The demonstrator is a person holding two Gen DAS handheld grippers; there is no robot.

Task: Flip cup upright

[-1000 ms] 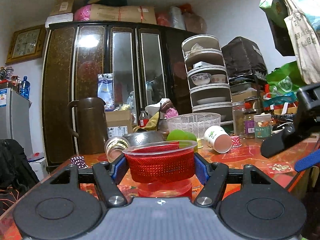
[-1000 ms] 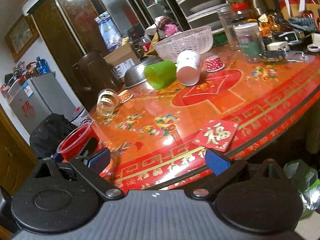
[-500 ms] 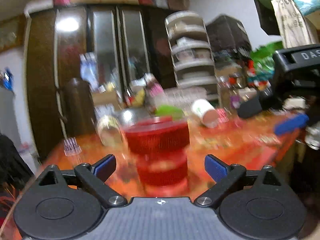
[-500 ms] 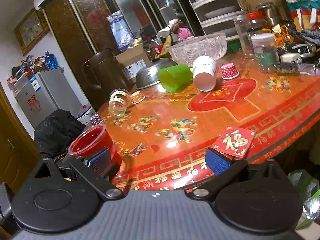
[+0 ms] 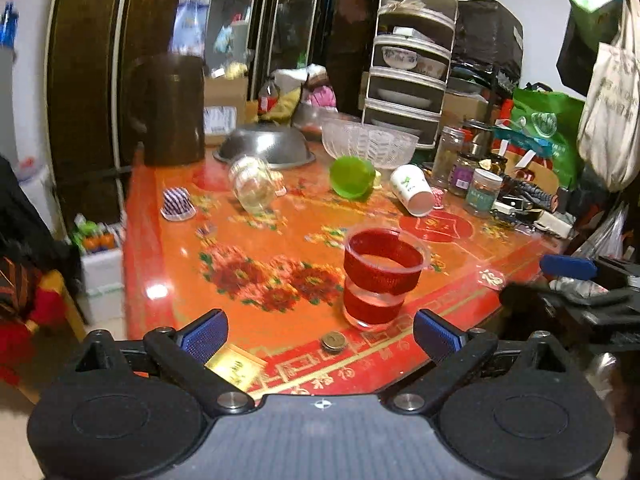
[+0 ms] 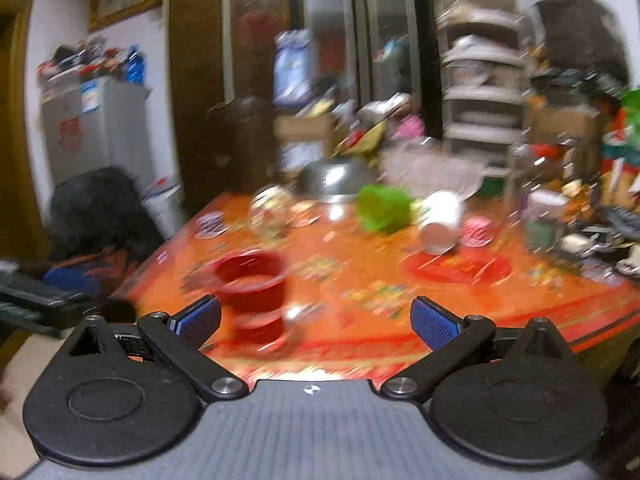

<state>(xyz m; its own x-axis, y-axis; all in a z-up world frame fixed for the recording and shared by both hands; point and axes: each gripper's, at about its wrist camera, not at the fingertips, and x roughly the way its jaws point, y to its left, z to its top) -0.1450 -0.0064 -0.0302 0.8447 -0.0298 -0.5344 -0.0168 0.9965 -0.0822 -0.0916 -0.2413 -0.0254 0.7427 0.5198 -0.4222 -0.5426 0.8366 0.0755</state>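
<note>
A red-banded clear plastic cup (image 5: pixel 382 276) stands upright near the front edge of the red patterned table (image 5: pixel 248 264); it also shows blurred in the right wrist view (image 6: pixel 252 292). My left gripper (image 5: pixel 320 334) is open and empty, pulled back from the cup. My right gripper (image 6: pixel 314 320) is open and empty, with the cup just ahead of its left finger. A glass cup (image 5: pixel 254 186), a green cup (image 5: pixel 352 178) and a white paper cup (image 5: pixel 412 190) lie on their sides farther back.
A steel bowl (image 5: pixel 266 148), a clear bowl (image 5: pixel 368 142), a brown jug (image 5: pixel 168 108) and jars (image 5: pixel 482 192) stand at the back. A coin (image 5: pixel 333 340) lies at the table's front edge. The other gripper (image 5: pixel 580 280) is at the right.
My left gripper let go of the red cup, opened and drew back and up. The cup stays upright on the table. My right gripper swung left towards the cup.
</note>
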